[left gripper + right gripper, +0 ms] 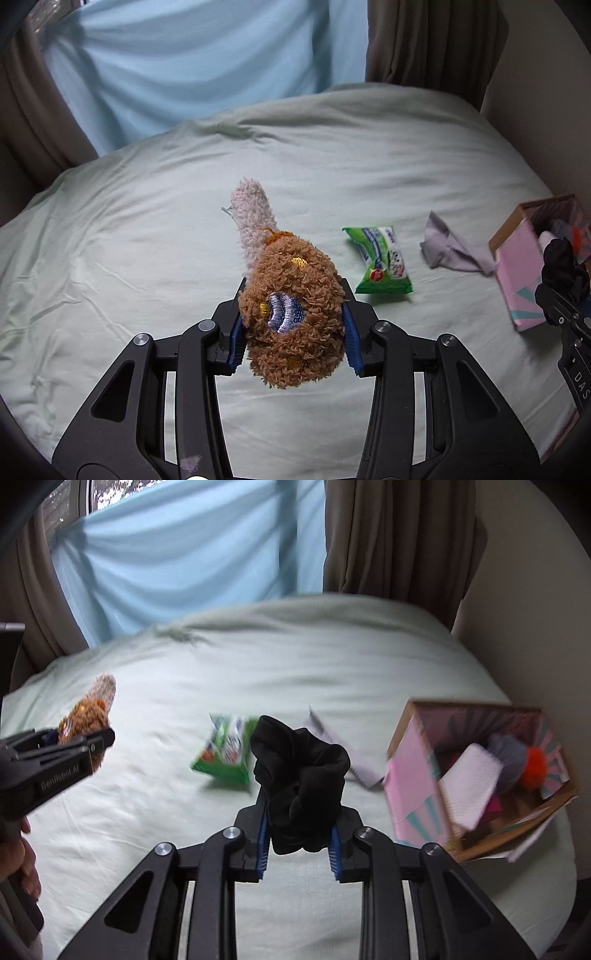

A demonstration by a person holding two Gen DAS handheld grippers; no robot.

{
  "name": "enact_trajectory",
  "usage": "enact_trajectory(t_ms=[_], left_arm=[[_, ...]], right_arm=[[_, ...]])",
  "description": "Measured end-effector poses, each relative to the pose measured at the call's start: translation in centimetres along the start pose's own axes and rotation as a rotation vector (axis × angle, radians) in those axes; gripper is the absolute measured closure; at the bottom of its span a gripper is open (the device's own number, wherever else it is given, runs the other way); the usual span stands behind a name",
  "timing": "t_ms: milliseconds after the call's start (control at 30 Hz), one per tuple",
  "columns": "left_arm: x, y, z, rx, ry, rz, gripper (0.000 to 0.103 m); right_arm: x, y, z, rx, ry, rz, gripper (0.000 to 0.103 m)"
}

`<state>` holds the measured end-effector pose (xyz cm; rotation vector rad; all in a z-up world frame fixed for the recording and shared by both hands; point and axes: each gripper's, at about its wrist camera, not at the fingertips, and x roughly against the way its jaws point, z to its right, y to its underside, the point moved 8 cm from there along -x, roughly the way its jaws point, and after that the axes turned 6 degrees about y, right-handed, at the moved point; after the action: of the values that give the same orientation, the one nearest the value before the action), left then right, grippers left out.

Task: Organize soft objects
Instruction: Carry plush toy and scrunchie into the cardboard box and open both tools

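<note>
— Item one?
— My left gripper (293,325) is clamped on a fuzzy brown plush sock (291,314), pink cuff, above the bed (147,221).
— Item two?
— My right gripper (298,843) pinches a crumpled black scrunchie (299,775), beside the pink cardboard box (413,790).

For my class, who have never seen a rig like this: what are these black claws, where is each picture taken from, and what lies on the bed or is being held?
No robot: a person holds a two-finger gripper in each hand, each with a camera looking along its fingers. The left gripper clamps a fuzzy brown and pink sock. The right gripper clamps a black fabric bundle. On the pale green bed lie a green packet and a lilac cloth. Beside them stands an open pink box already holding soft things.
</note>
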<state>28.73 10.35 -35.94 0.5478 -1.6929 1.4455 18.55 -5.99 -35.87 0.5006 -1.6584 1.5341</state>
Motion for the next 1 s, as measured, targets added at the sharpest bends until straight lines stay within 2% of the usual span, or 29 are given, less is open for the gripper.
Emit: enact_trajectory(t_ms=[267,533,767,1000], left_arm=[[7.3,-3.4,2.6,0.030,0.062,0.043,0.064],[13.8,-6.3,7.3,0.073,0.109,0.083,0.064],[16.3,-7.5,15.0,0.075,0.138,0.082,0.064],[14.8,-8.2,25.8,0.071,0.195,0.061,0.064]], right_arm=[[7.3,-3.7,1.8,-0.052,-0.015,0.050,0.079],[13.0,-7.2,8.3,-0.107,0.009,0.072,0.079],[14.7,-8.7,15.6,-0.119,0.010,0.077,0.079],[13.0,-8.7,23.2,-0.102,0.013,0.047,0.079]])
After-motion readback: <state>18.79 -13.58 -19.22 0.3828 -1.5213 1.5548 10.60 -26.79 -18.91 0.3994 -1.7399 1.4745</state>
